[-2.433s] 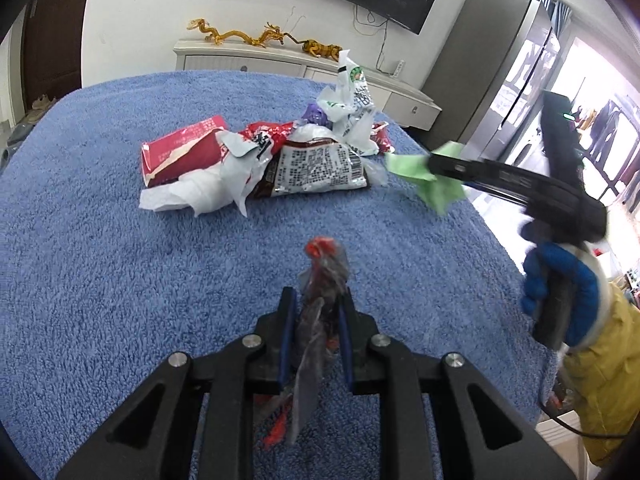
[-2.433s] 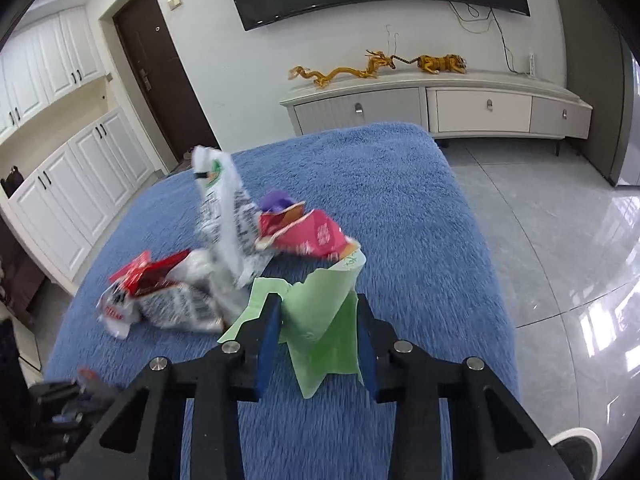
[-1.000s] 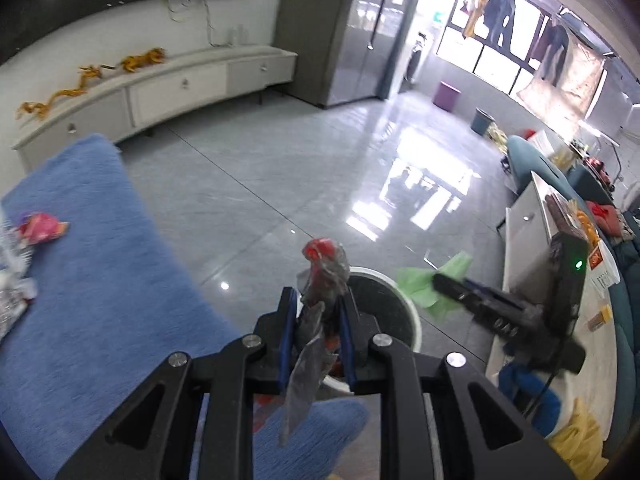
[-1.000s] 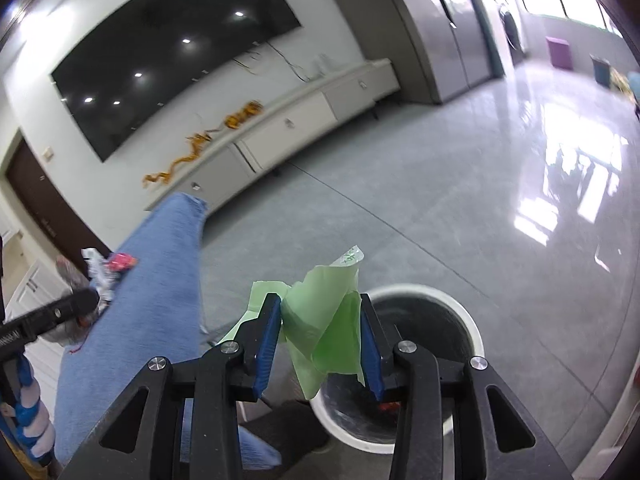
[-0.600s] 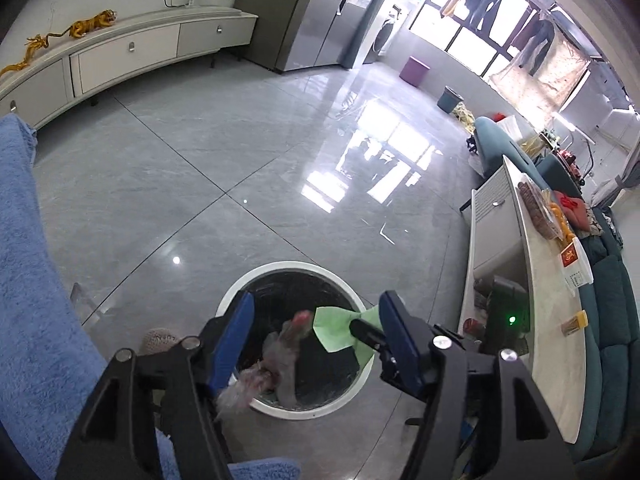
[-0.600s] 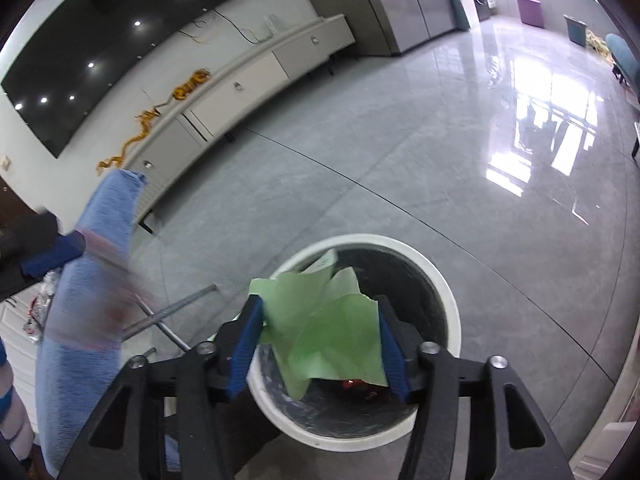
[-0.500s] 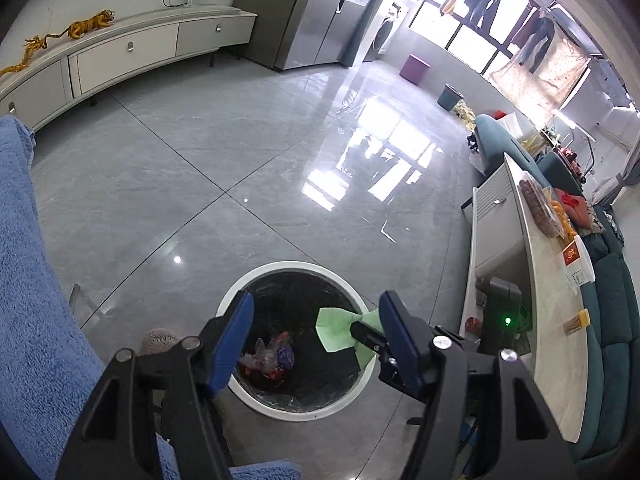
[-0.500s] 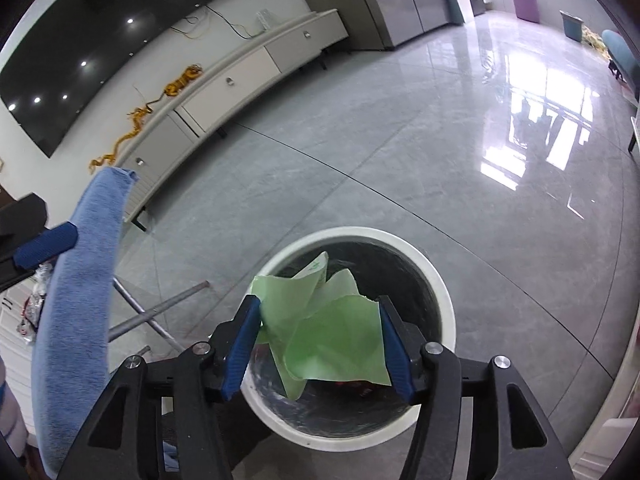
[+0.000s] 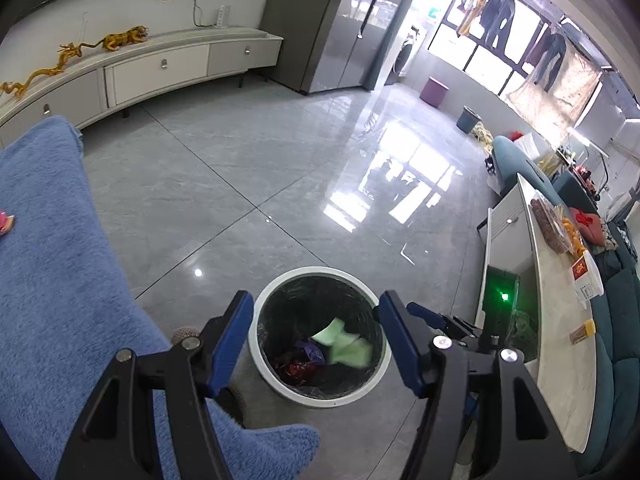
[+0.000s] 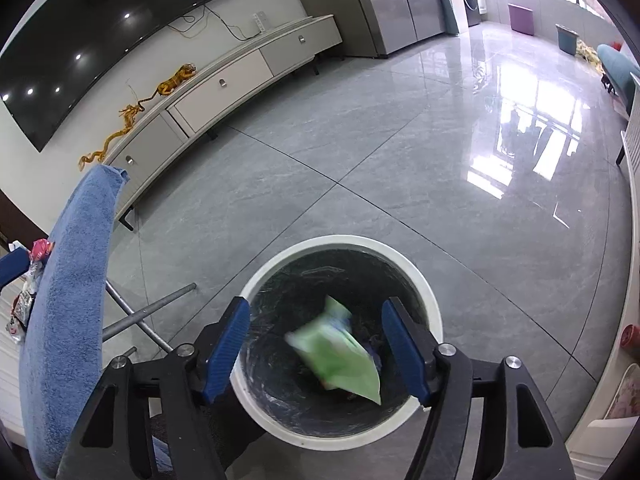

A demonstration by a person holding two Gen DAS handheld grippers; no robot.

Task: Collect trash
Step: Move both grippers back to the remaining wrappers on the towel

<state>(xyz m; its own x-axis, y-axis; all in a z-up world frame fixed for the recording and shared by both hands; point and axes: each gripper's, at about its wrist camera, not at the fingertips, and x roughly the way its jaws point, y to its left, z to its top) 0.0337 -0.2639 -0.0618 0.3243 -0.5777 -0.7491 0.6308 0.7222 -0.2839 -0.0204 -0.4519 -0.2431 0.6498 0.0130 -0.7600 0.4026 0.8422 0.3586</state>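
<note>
My left claw [image 9: 316,340] hangs over the white bin [image 9: 264,364] with its jaws apart and nothing between them. My right claw [image 10: 316,344] has just been opening too – jaws wide, the green wrapper [image 10: 340,354] blurred inside the bin below them. Beyond, on the blue-covered tabletop [image 10: 68,280] – more wrappers [image 10: 30,280].

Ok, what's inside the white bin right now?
In the white bin: a green wrapper, blurred, over red and purple wrappers. Whatever lies beneath them is covered.
</note>
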